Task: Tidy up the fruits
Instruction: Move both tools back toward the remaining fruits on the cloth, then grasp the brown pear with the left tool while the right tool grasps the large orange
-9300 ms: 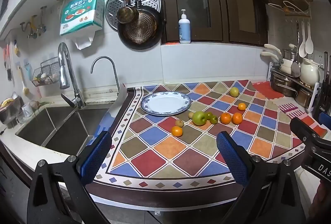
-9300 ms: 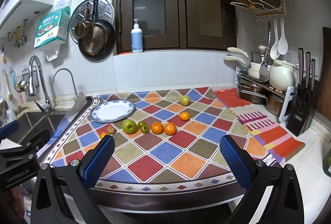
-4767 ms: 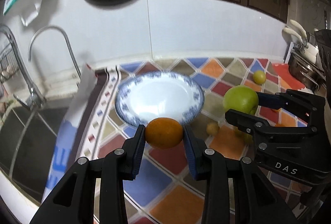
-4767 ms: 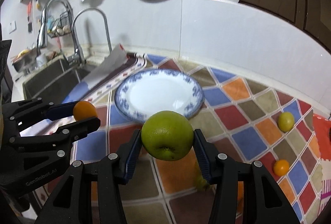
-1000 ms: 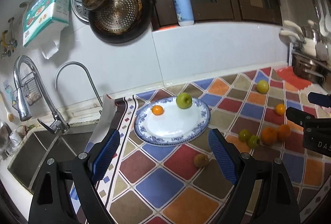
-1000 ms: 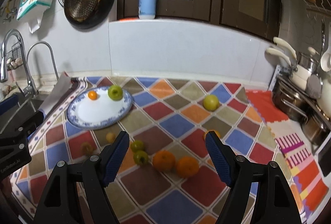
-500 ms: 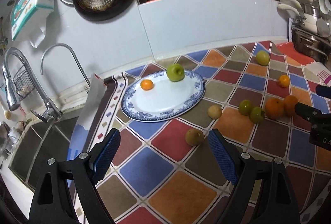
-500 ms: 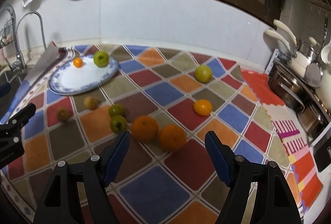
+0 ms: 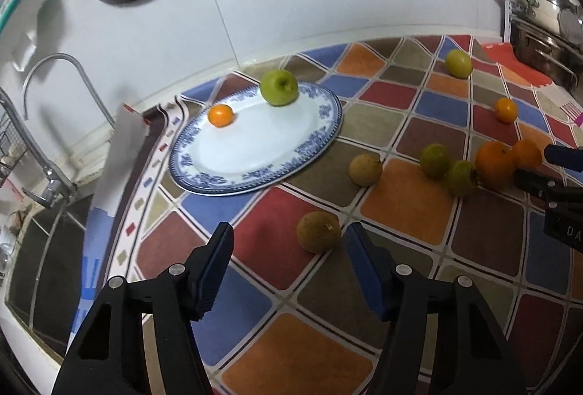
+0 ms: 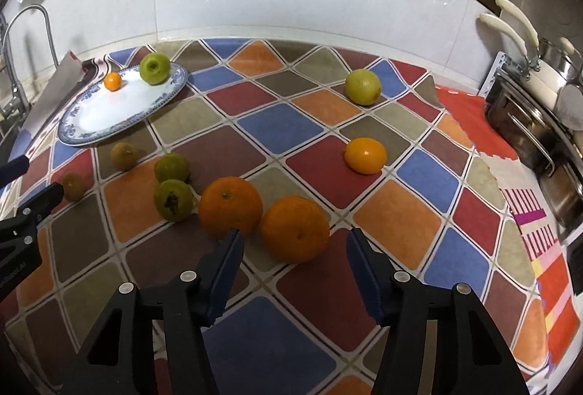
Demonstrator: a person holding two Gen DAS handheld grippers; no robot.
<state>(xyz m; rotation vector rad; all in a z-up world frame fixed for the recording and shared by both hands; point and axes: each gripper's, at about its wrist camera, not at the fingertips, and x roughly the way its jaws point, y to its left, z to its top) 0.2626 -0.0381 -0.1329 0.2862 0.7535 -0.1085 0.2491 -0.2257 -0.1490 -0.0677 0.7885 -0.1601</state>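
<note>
Both tongs are closing in right now, but neither has bitten yet. The left tongs (image 9: 289,249) are half open with a small brown fruit (image 9: 318,231) just ahead of the tips, a bit toward the right pad, not touching. The right tongs (image 10: 293,254) have narrowed too, and the nearer of 2 big oranges (image 10: 295,229) sits right in front of the gap, its twin (image 10: 230,206) just ahead of the left pad.

My guess: that orange is firm, round and fairly hefty, so take it across the widest middle or it'll roll out. The brown one looks light with a dull skin, probably softer, so go gentle.

Further ahead and left of both tongs, the plate (image 9: 320,136) holds 1 green apple (image 9: 279,87) and 1 tiny orange (image 9: 220,115). Everything else is loose on the counter (image 10: 277,129).
</note>
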